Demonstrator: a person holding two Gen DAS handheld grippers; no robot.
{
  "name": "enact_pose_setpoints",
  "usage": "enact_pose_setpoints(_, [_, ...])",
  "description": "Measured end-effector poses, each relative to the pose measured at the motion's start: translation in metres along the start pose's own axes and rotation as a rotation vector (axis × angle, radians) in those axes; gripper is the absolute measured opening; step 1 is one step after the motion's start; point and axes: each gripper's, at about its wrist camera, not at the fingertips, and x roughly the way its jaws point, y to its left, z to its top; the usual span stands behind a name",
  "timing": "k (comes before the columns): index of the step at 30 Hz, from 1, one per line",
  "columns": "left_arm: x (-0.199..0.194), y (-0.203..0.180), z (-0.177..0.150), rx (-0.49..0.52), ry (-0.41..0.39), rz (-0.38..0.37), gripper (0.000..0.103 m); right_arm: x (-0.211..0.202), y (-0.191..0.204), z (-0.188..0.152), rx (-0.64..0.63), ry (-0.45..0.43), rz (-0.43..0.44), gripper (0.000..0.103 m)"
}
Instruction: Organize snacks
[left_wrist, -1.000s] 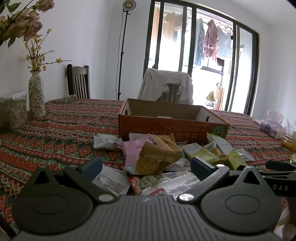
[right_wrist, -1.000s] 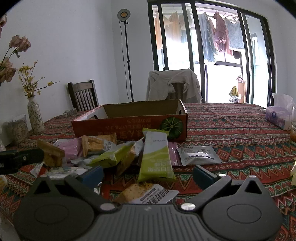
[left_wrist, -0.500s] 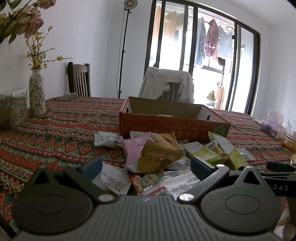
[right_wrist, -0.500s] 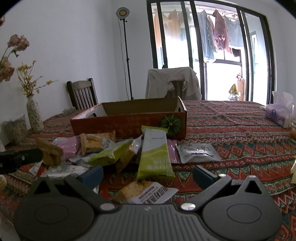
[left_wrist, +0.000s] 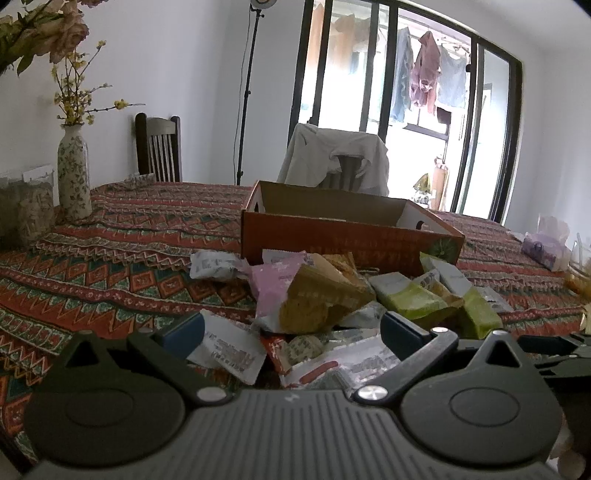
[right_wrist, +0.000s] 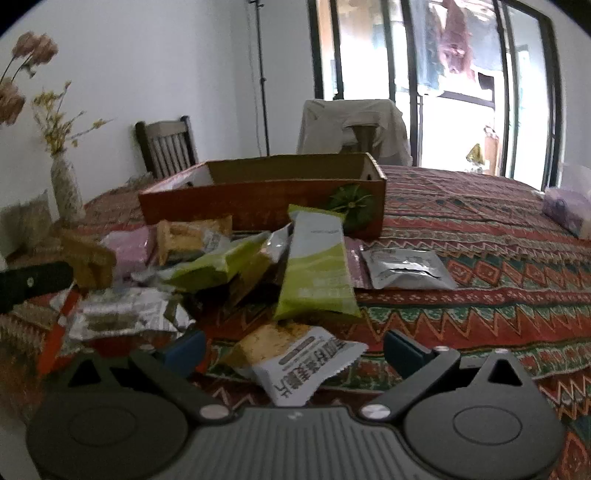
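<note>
White-walled dining room, glass balcony doors at the back with laundry hanging outside. The table (left_wrist: 122, 236) wears a red, green and orange zigzag-patterned cloth. Near its left edge stands a tall floral ceramic vase (left_wrist: 74, 173) with yellow sprigs; a dark wooden chair (left_wrist: 158, 147) sits at the far edge, and another chair draped with a pale jacket (left_wrist: 332, 158) behind it.

Mid-table: a shallow orange cardboard box (left_wrist: 343, 236), open-topped, a green pumpkin print at its right corner. I cannot see down into it from here.

The snacks lie in a loose heap on my side of the box, between it and the near edge. Among them: a pink plastic packet (left_wrist: 273, 284), a tan biscuit wrapper (left_wrist: 317, 299) leaning on it, a lime-green and white bar pouch (right_wrist: 317, 273) propped against the box front, a flat silver foil sachet (right_wrist: 406, 267) apart to the right on bare cloth, and a white-ended biscuit pack with dark lettering (right_wrist: 295, 358) nearest me.

My left claw (left_wrist: 291, 328) hangs low over the heap's near side, blue pads spread wide, nothing pinched. My right claw (right_wrist: 293, 345) is spread too, its jaws closing; the white-ended pack lies between the pads, neither touching it.
</note>
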Motion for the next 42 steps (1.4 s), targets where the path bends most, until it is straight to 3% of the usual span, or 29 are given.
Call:
enact_pose_setpoints(8, [0.004, 0.007, -0.003, -0.017, 0.026, 0.001, 0.103, 0.012, -0.001, -0.007, -0.015, 0.002, 0.001, 0.093])
enact_pose_setpoints(14, [0.006, 0.009, -0.004, -0.022, 0.040, 0.001, 0.103, 0.011, 0.009, -0.009, -0.092, -0.028, -0.009, 0.075])
enact_pose_setpoints(16, [0.007, 0.010, -0.003, -0.026, 0.044, 0.003, 0.103, 0.010, 0.010, -0.009, -0.105, -0.032, 0.012, 0.062])
enact_pose_setpoints(24, [0.008, 0.020, -0.002, -0.045, 0.054, 0.026, 0.103, 0.005, 0.014, -0.010, -0.121, -0.034, 0.038, 0.061])
enact_pose_setpoints(34, [0.017, 0.057, 0.001, -0.114, 0.113, 0.090, 0.103, -0.015, 0.008, -0.001, -0.071, -0.109, 0.056, 0.060])
enact_pose_setpoints(38, [0.030, 0.067, 0.001, -0.073, 0.178, 0.162, 0.103, -0.020, 0.007, 0.001, -0.062, -0.131, 0.051, 0.060])
enact_pose_setpoints(42, [0.039, 0.073, -0.002, -0.047, 0.217, 0.132, 0.103, -0.022, 0.007, 0.002, -0.060, -0.140, 0.052, 0.057])
